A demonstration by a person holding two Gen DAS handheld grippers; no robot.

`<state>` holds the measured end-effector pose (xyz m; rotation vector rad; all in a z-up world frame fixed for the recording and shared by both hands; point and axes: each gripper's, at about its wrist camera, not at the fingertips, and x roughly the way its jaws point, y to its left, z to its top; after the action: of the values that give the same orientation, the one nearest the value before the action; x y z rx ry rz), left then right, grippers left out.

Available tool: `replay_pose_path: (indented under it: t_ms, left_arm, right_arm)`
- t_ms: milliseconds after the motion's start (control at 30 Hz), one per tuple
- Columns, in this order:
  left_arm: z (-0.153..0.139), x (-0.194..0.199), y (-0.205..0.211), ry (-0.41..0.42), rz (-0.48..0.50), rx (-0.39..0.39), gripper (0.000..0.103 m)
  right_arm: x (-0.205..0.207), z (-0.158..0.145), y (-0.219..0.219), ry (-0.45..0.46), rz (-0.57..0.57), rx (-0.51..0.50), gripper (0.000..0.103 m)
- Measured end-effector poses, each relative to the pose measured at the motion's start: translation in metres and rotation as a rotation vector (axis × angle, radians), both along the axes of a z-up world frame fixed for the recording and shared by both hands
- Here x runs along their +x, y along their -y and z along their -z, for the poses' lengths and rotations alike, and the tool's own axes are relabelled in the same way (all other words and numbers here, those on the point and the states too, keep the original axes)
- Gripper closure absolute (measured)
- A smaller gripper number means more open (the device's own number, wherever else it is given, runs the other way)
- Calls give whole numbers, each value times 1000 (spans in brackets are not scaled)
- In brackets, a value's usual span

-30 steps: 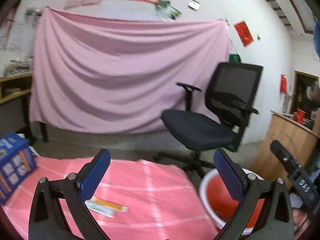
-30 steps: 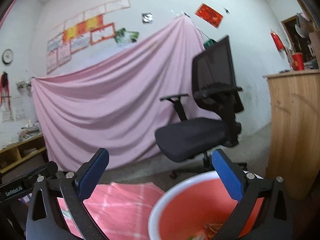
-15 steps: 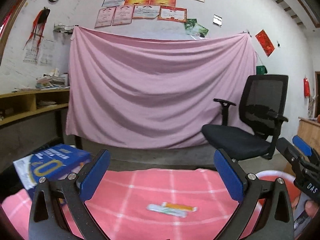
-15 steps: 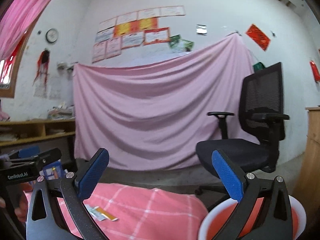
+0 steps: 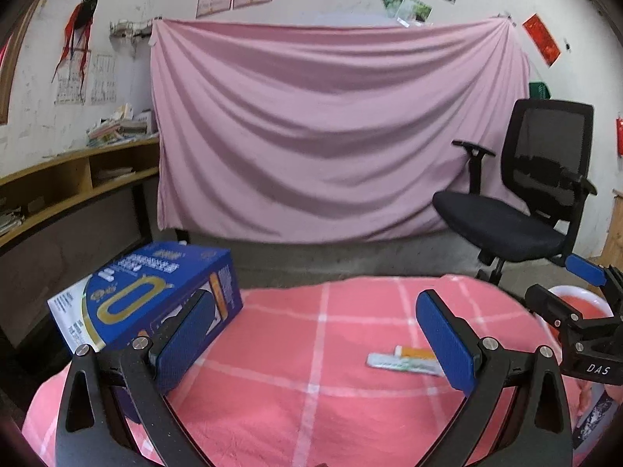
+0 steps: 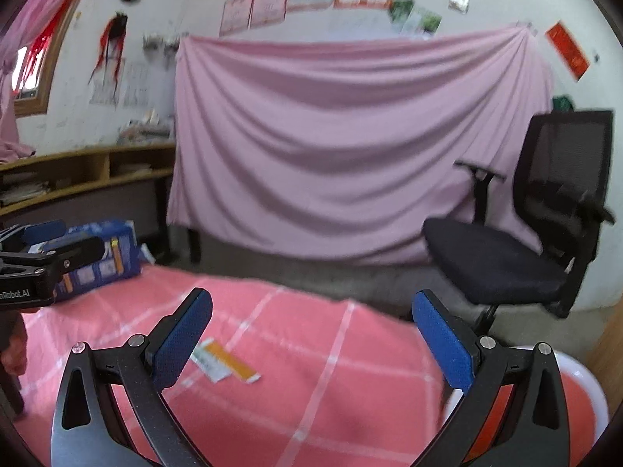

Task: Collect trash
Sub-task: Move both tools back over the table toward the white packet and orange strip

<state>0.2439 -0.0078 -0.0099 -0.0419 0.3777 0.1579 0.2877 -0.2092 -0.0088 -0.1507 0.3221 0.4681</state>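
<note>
Leftmost, my left gripper (image 5: pixel 315 334) hangs with jaws wide and empty by the blue box (image 5: pixel 148 295). Next, the wrapper (image 5: pixel 405 360) lies flat on the pink checked cloth (image 5: pixel 311 389). Rightmost, my right gripper (image 6: pixel 311 336) gapes empty beside the red basin (image 6: pixel 576 397).

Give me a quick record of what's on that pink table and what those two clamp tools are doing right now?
surface: table under a pink checked cloth
trash left: flat wrapper, green-white and orange, lying on the cloth
other item: blue box at the table's left side
bin: red basin with white rim beside the table's right edge
left gripper: fingers wide apart, holding nothing, above the cloth
right gripper: fingers wide apart, holding nothing
background: pink sheet on the wall, black office chair
</note>
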Motion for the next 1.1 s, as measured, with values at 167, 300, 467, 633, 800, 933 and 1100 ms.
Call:
replay_pose_path:
  t_ms: [167,300,467,633,800,933,1100]
  left_arm:
    - [16,16,-5,-121,7,3,2]
    - [28,26,-8,-204,11,-22,2]
    - [37,35,-14,-280,15,-58,2]
    - [41,40,-13,-333,22,-64,2]
    - [44,46,-14,-380,34,-87,2]
    - [46,50,-11,-410,56,-108,3]
    - [45,58,-3,-449,110,-152,4]
  right_arm:
    - [20,14,-9,-135,-17,-46,2]
    - [37,28,-18,-261,-66,-89,21]
    - [59,47,-31,-413,-141,-143,44]
    - [66,61,-48,-505,-235,-211,54]
    - [65,64,-54,-529,-276,-235,67]
    - [62,63,-54,-533,-290,-235,85]
    - [62,63,-52,-520,-263,-251,91]
